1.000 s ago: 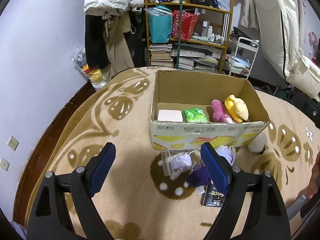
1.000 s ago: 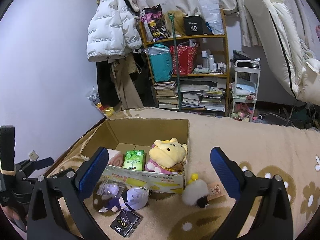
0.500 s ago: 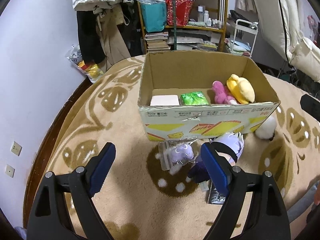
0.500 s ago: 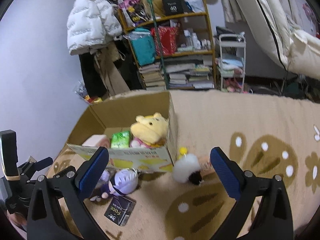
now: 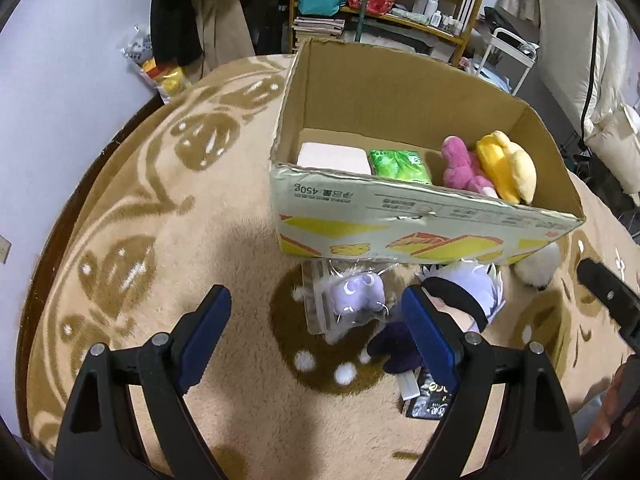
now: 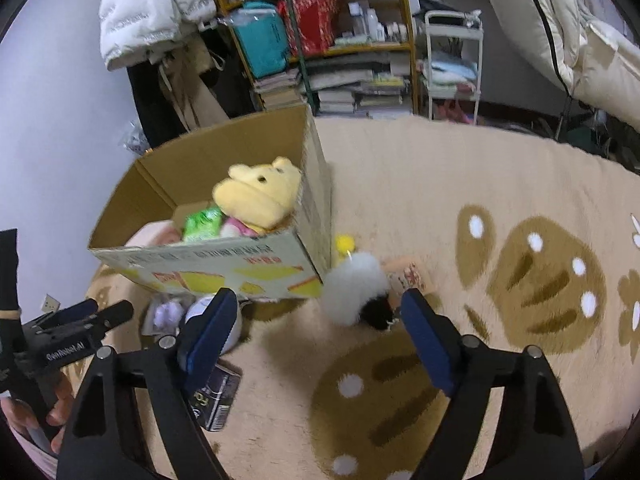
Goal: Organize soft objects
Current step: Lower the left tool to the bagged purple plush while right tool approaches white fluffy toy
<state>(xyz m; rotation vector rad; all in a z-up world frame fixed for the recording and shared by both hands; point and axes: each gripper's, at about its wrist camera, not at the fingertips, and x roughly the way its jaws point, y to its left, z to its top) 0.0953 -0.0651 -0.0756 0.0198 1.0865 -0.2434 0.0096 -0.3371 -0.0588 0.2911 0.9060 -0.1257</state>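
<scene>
Left claw (image 5: pixel 316 330) spread wide, nothing between the blue pads; right claw (image 6: pixel 316 334) likewise spread and empty. Just ahead of the left claw, slightly toward its right finger: small lilac plush in a clear plastic bag (image 5: pixel 354 294), flat on the beige patterned carpet (image 5: pixel 224 216), long axis roughly toward the box. Beside it, against the right finger: round pale-haired doll with a black band (image 5: pixel 464 286) and a dark purple plush (image 5: pixel 394 350). Straight ahead of the right claw, between its fingers and closest to it: fluffy white-and-black plush (image 6: pixel 354 294), touching the box corner. Beyond both: open cardboard box with yellow print (image 5: pixel 400 220), already holding a yellow bear plush (image 6: pixel 258 196), a pink plush (image 5: pixel 460 164), a green packet (image 5: pixel 400 164). Likely next: each claw onto its nearest toy.
</scene>
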